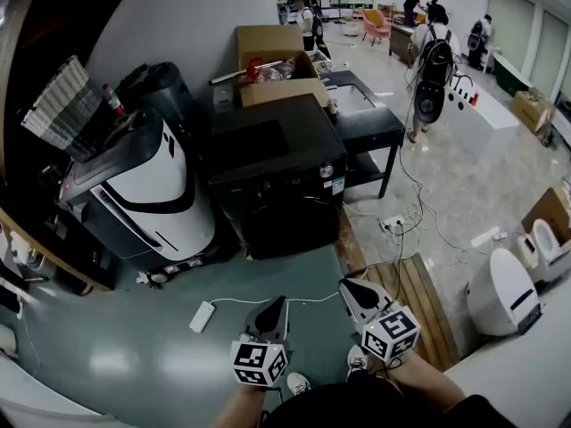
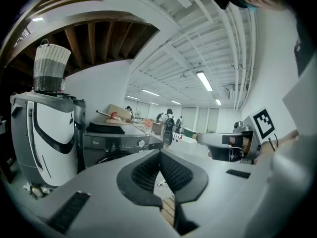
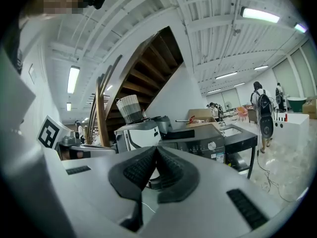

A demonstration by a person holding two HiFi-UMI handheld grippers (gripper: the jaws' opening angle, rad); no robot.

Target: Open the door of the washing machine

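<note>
Grey-green flooring (image 1: 116, 346) covers the near part of a big workshop and gives way to pale tiles further back, where several people (image 1: 435, 61) stand among desks. A black front-loading washing machine (image 1: 277, 172) stands by the wall, between a white-and-grey appliance (image 1: 147, 199) on its left in the head view and a black table (image 1: 370, 127) on its right. A cardboard box (image 1: 278, 83) sits just behind its top. Its round door (image 1: 287, 228) faces the person and seems to be shut, though the dark front makes the edge hard to read. The left gripper (image 1: 278, 303) and the right gripper (image 1: 348, 285) are held side by side low in the head view, both aimed toward the machine and well apart from it. Each gripper's own view shows its ribbed pads (image 2: 144, 171) clenched together at the tips, with nothing caught between them. A white power strip (image 1: 203, 316) lies on the floor near the left gripper, and wooden slats (image 1: 419, 297) lie beside the right one
</note>
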